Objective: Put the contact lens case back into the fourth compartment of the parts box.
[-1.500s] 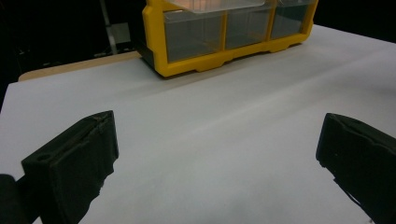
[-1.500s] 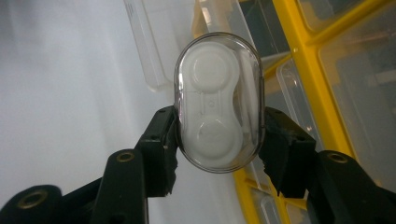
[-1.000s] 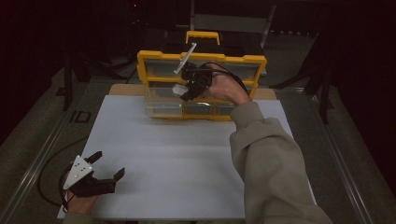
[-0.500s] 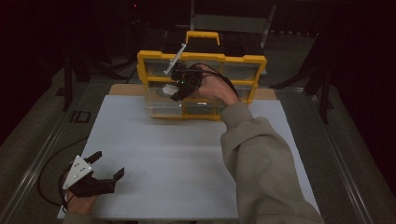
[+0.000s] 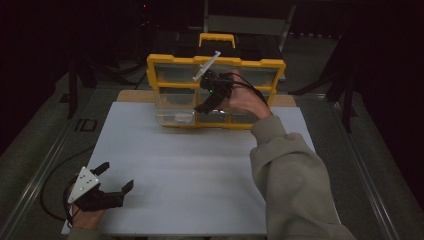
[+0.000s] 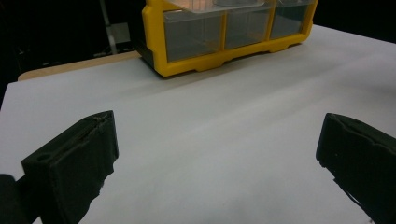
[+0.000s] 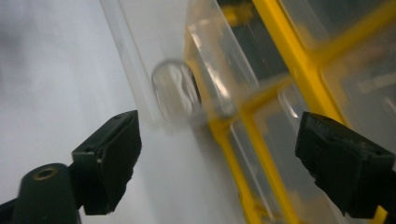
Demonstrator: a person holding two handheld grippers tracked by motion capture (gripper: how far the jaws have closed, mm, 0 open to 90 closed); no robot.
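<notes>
A yellow organizer box point(image 5: 260, 64) with clear drawers stands at the back of the white board point(image 5: 190, 170). Its lower-left clear drawer point(image 5: 172, 116) sticks out a little. My right gripper point(image 5: 206, 100) hovers open in front of the box's middle, held by a hand point(image 5: 245, 100). In the right gripper view the right gripper point(image 7: 217, 130) has its jaws wide apart around a clear drawer's rounded handle point(image 7: 175, 95), not touching it, with the yellow frame point(image 7: 224, 140) just behind. My left gripper point(image 5: 100, 192) rests open at the board's near-left corner. The left gripper point(image 6: 217, 126) holds nothing and faces the organizer box point(image 6: 159, 56).
A wooden strip point(image 5: 132, 96) shows behind the board beside the box. A black cable point(image 5: 52, 175) loops off the board's left edge. Dark stands point(image 5: 75, 85) flank the table at left and right.
My right gripper swung left along the box front, then came back right and slightly lower. The left gripper has stayed where it was.
</notes>
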